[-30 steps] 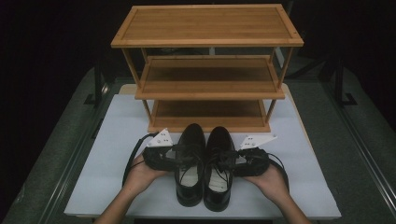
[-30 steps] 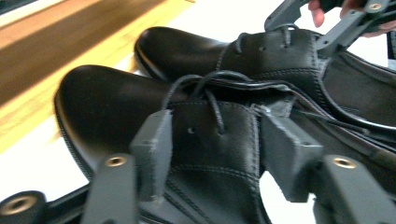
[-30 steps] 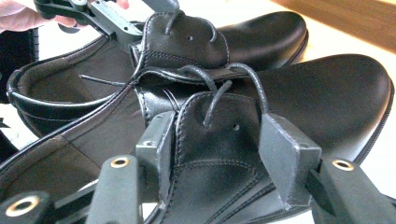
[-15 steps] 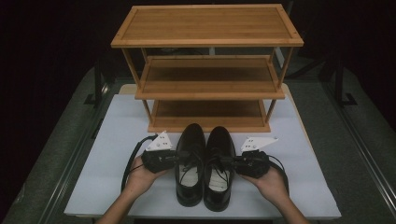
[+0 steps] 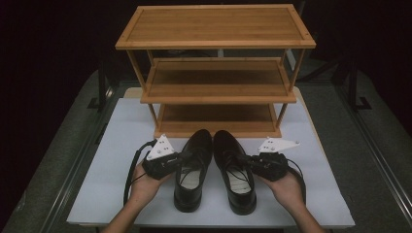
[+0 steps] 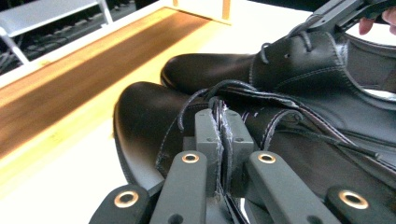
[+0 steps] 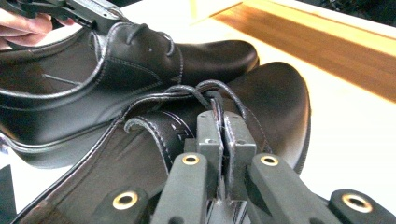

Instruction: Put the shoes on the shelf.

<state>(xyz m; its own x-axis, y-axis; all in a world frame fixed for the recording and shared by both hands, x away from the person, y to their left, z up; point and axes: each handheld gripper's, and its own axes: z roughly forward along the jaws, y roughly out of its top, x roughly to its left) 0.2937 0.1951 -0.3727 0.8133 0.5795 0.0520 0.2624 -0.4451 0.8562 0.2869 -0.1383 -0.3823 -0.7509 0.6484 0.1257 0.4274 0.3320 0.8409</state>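
Shelving of bamboo point(image 5: 216, 73), three tiers high, stands at the back of the white surface point(image 5: 116, 145), with two black lace-up shoes point(image 5: 214, 167) side by side just before it. No writing can be read anywhere. Left claw point(image 6: 221, 133) and right claw point(image 7: 223, 133), jaws just closed, each pinch the edge of one shoe's laced opening from the outer side.

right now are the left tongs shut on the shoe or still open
Shut. In the left gripper view the left tongs pinch the laced edge of the left shoe, with the pads pressed together on the leather.
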